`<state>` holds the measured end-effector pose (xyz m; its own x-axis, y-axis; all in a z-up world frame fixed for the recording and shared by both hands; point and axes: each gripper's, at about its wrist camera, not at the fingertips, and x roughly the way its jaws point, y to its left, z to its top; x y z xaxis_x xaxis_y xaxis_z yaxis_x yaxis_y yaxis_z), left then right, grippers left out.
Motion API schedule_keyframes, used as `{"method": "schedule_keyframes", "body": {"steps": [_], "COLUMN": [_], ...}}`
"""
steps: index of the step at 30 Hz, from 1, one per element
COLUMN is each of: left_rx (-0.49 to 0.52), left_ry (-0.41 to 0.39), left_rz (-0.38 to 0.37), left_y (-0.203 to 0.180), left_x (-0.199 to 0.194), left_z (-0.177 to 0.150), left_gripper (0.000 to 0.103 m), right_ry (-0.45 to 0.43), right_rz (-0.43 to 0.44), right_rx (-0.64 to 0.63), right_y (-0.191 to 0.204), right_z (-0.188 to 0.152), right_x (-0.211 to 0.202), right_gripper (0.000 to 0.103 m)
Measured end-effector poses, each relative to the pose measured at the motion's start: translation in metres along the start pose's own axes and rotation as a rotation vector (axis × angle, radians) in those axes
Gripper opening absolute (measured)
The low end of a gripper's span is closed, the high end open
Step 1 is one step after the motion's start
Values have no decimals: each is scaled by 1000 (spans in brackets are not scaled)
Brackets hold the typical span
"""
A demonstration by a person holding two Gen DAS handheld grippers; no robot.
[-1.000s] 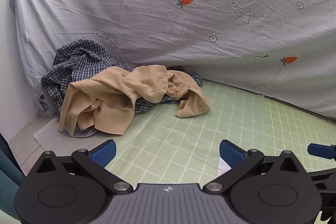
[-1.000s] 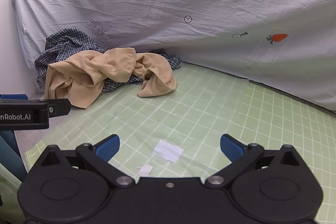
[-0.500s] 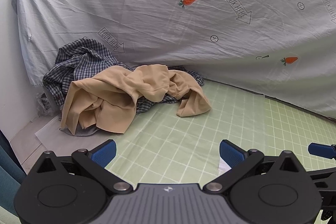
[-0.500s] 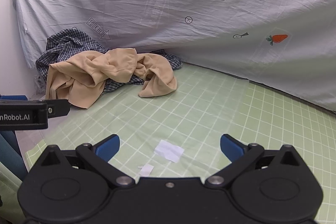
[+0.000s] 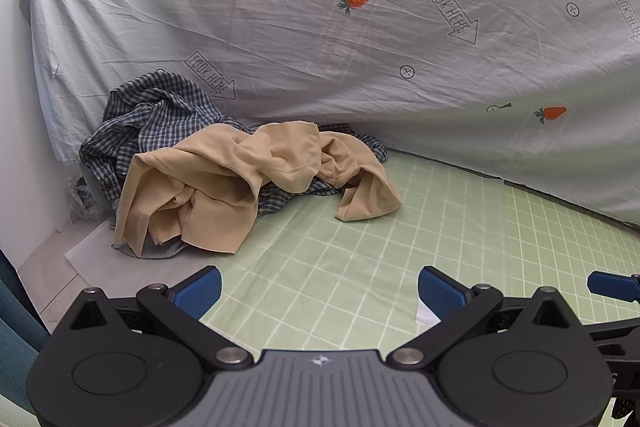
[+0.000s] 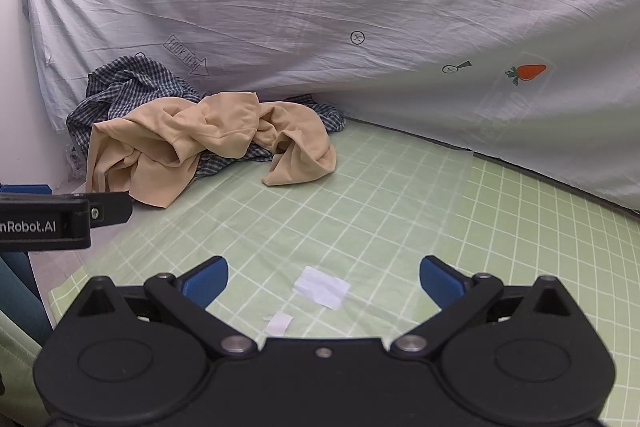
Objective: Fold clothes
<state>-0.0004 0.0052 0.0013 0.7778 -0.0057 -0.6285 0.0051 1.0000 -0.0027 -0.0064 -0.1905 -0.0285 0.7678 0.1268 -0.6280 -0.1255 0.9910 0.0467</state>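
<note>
Two spread, empty grippers, left gripper and right gripper, face a crumpled tan garment atop a checked shirt.

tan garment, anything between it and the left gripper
Nothing visible. The left gripper is open, with only bare green grid mat between it and the tan garment, which lies on a checked shirt.
</note>
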Motion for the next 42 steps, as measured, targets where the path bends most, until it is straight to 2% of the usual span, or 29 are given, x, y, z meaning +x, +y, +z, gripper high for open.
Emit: {"method": "schedule_keyframes", "body": {"steps": [26,31,36,42], "left_rx": [-11,-15,-34,-125], "left_ry": [39,57,71,86], "left_rz": [-5,-23,-24,24], "left_y": [-2,-3,-1,21], "left_x": [12,26,49,92], "left_z": [-1,3,12,33], "left_gripper": [103,103,103,103], "right_ry": [24,31,11,14], "right_rz": [-11,-14,-58,-80], "right_rx": [20,38,38,-27], "right_y": [-5,-13,-27,-34], "right_z": [0,8,26,51], "right_x": [7,17,37,83], "right_gripper": [103,103,103,103]}}
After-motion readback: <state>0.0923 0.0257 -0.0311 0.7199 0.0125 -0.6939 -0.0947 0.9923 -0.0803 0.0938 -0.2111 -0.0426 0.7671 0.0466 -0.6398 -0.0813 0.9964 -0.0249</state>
